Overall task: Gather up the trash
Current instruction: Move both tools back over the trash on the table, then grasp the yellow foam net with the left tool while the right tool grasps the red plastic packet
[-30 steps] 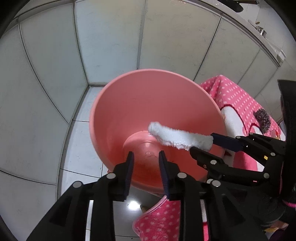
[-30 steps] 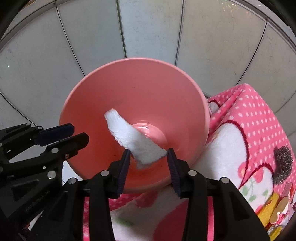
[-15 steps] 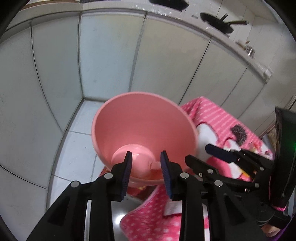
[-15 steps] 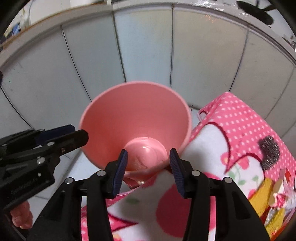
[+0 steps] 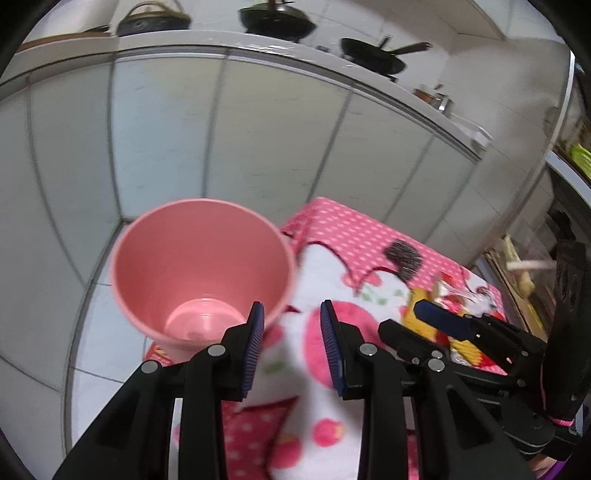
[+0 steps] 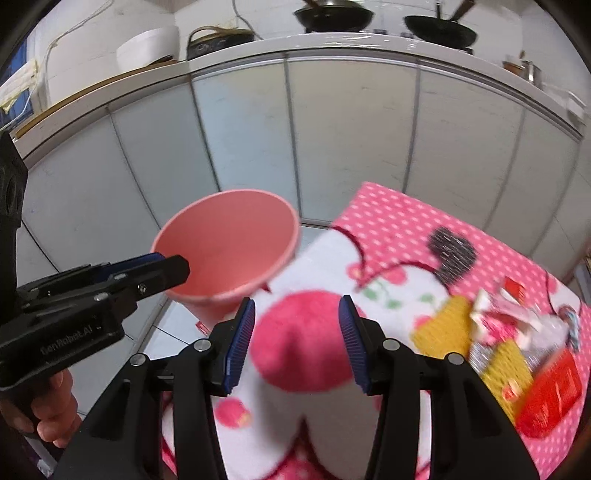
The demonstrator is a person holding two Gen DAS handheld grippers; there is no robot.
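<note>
A pink bucket (image 5: 199, 258) (image 6: 225, 251) stands on the tiled floor against the left edge of a pink dotted blanket (image 5: 332, 229) (image 6: 388, 214); what lies at its bottom is blurred. My left gripper (image 5: 291, 308) (image 6: 173, 264) hangs above the bucket's near right rim, open and empty. Over the blanket's red and white patch my right gripper (image 6: 297, 301) (image 5: 400, 317) stands open with nothing between its fingers. A heap of wrappers and foil (image 6: 517, 332) (image 5: 450, 295) lies to its right, with a red wrapper (image 6: 550, 391) nearest.
A dark scrubber (image 6: 450, 251) (image 5: 402, 256) rests on the blanket's far part. White cabinet doors (image 5: 258, 147) close the back, under a counter holding pans (image 6: 332, 16). A hand (image 6: 48, 417) grips the left tool's handle.
Both grippers pulled back and up from the bucket, toward the blanket. The white fluffy strip that hung from the right gripper over the bucket is gone from its jaws.
</note>
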